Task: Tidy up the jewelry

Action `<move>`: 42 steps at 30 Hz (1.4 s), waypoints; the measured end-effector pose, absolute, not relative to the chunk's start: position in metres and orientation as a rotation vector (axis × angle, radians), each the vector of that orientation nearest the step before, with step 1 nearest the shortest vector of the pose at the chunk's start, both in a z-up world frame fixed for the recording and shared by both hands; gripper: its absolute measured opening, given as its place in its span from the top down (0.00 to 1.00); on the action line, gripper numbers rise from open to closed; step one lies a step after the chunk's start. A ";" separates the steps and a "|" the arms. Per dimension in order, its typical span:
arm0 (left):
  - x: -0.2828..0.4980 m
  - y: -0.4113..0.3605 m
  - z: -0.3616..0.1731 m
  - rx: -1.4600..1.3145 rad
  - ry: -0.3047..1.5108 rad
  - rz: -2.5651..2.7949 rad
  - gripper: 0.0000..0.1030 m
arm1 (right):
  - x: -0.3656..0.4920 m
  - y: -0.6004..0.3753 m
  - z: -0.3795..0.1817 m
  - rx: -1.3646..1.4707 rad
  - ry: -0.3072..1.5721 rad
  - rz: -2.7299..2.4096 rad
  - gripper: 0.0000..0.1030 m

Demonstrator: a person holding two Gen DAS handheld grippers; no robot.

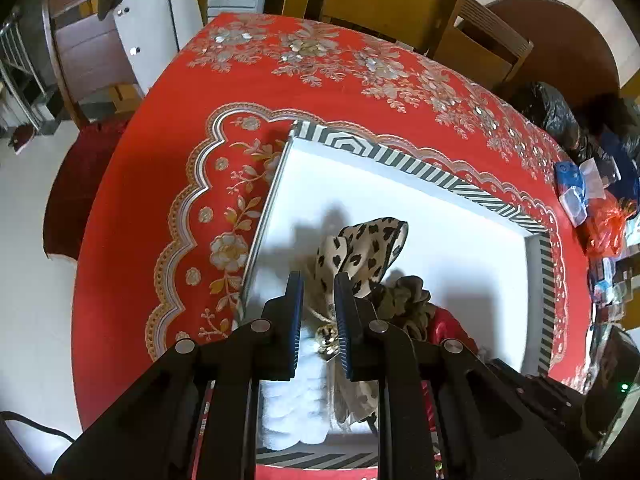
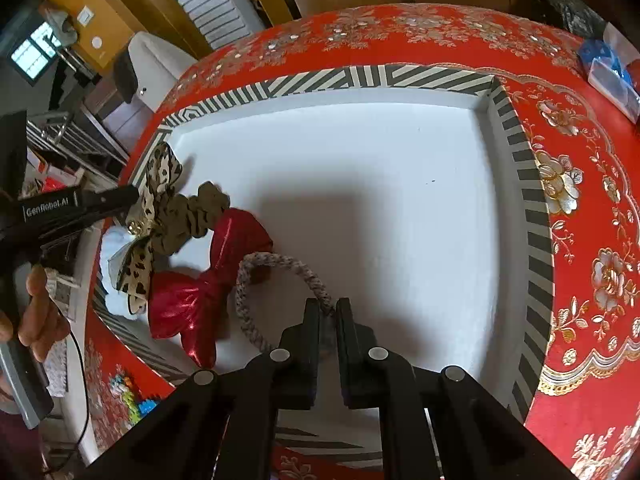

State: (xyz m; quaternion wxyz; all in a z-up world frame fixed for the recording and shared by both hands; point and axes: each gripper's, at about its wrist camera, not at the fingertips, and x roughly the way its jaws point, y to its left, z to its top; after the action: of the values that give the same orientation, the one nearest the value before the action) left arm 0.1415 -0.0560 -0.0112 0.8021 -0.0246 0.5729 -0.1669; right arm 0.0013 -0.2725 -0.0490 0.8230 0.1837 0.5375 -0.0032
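A white tray with a black-and-white striped rim (image 1: 420, 164) (image 2: 360, 76) lies on the red floral tablecloth. My left gripper (image 1: 319, 280) is shut on a leopard-print bow (image 1: 364, 248) with a gold charm, over the tray's near left corner; the bow also shows in the right wrist view (image 2: 154, 196). A brown scrunchie (image 1: 404, 300) (image 2: 200, 212) and a shiny red bow (image 2: 204, 280) lie beside it. My right gripper (image 2: 328, 306) is shut on a grey braided loop (image 2: 256, 280) that rests on the tray floor.
A white fluffy item (image 1: 296, 408) lies under the left gripper. Blue and clear plastic packets (image 1: 576, 192) (image 2: 612, 72) sit at the table's right edge. Wooden chairs (image 1: 400, 4) stand behind the table. Small colourful pieces (image 2: 132, 396) lie left of the tray.
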 end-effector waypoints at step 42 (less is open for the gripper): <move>-0.085 -0.032 0.093 0.081 0.905 -0.172 0.53 | -0.155 -0.219 0.067 0.261 0.911 0.131 0.55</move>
State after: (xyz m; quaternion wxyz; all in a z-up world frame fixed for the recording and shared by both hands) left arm -0.0854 -0.0322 0.0925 0.8950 0.0391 0.4365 -0.0830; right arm -0.1547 -0.2192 0.0672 0.8878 0.1255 0.4383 0.0628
